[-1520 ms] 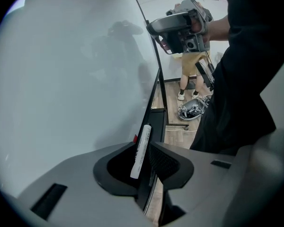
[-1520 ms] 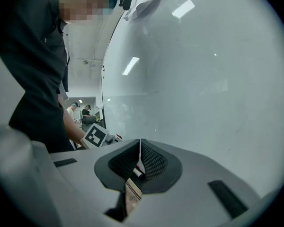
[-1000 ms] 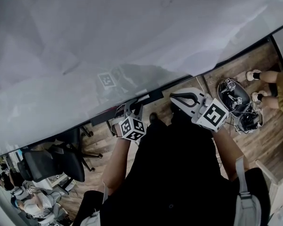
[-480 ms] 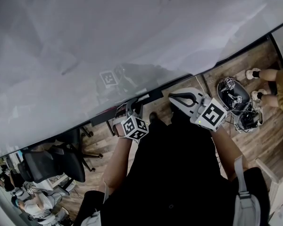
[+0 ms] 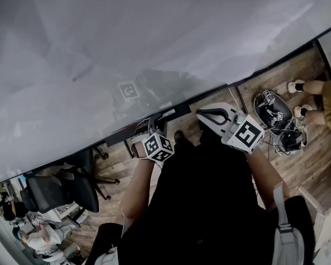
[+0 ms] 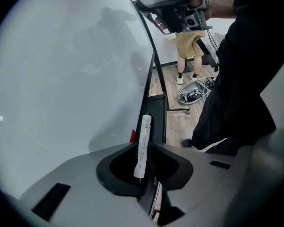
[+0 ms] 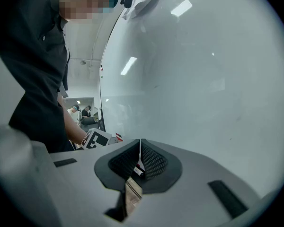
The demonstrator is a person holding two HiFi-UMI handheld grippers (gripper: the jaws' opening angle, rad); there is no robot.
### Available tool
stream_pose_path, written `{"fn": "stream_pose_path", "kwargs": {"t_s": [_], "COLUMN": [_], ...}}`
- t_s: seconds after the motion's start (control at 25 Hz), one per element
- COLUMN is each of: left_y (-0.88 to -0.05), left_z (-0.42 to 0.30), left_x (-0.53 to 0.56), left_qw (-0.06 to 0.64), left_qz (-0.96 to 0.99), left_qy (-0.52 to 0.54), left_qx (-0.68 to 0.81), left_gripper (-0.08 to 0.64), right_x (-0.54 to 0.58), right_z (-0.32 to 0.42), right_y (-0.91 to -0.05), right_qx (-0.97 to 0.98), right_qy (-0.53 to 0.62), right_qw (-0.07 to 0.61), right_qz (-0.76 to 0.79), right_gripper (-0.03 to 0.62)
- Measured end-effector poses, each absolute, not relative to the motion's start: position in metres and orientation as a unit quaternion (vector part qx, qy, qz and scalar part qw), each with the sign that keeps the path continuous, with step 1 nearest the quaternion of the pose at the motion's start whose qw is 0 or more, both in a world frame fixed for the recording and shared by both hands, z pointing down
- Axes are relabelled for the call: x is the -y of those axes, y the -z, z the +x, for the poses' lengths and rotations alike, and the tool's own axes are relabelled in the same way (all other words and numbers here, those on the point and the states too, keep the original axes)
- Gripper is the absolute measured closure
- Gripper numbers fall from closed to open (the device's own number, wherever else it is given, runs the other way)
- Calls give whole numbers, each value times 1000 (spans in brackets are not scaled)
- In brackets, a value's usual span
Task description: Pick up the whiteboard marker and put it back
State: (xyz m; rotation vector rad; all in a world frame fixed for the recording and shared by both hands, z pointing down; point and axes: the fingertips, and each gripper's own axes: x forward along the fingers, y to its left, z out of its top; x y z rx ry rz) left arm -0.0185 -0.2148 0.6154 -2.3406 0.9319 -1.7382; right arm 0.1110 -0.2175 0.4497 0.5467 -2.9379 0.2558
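A white whiteboard marker (image 6: 143,145) sticks forward out of my left gripper (image 6: 141,148), whose jaws are shut on it. It points along the black tray (image 6: 158,110) at the foot of the whiteboard (image 6: 71,70), slightly above it. In the head view the left gripper (image 5: 150,125) is by the board's lower edge (image 5: 171,114). My right gripper (image 5: 203,115) hovers to its right, and its jaws (image 7: 140,143) meet at the tips with nothing gripped. A small marker-like piece (image 7: 138,170) shows behind them; I cannot tell what it is.
The whiteboard (image 5: 154,37) fills the upper half of the head view. An office chair (image 5: 60,192) stands at the left on the wooden floor. A heap of gear (image 5: 276,120) and a person's legs (image 5: 314,101) are at the right. My own torso (image 5: 209,203) blocks the floor below.
The left gripper with the marker has crept slightly right and up toward the board's edge. The right gripper has shifted a little to the left.
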Motion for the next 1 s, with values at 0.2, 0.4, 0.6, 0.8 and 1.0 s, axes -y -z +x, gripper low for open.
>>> {"fn": "stream_pose_path", "kwargs": {"t_s": [0.2, 0.4, 0.6, 0.8, 1.0], "left_y": [-610, -592, -554, -500, -429], "left_z": [-18, -11, 5, 21, 16], "left_x": [211, 208, 202, 207, 196], "left_qw": [31, 42, 65, 58, 56], "left_qz": [-773, -787, -815, -874, -908], "left_qy": [558, 543, 499, 385, 279], "left_qx": [-299, -290, -286, -292, -306], "left_gripper": [485, 487, 488, 488, 488], "right_x": [219, 220, 215, 225, 220], "right_z": [112, 109, 99, 90, 71], "right_y": [-449, -447, -443, -439, -408], "right_qx": [977, 978, 980, 983, 988], "right_qy": [-83, -80, -74, -62, -33], "right_qw": [71, 71, 71, 73, 66], "right_qz": [182, 178, 168, 153, 136], "right_gripper": [572, 572, 572, 572, 572]}}
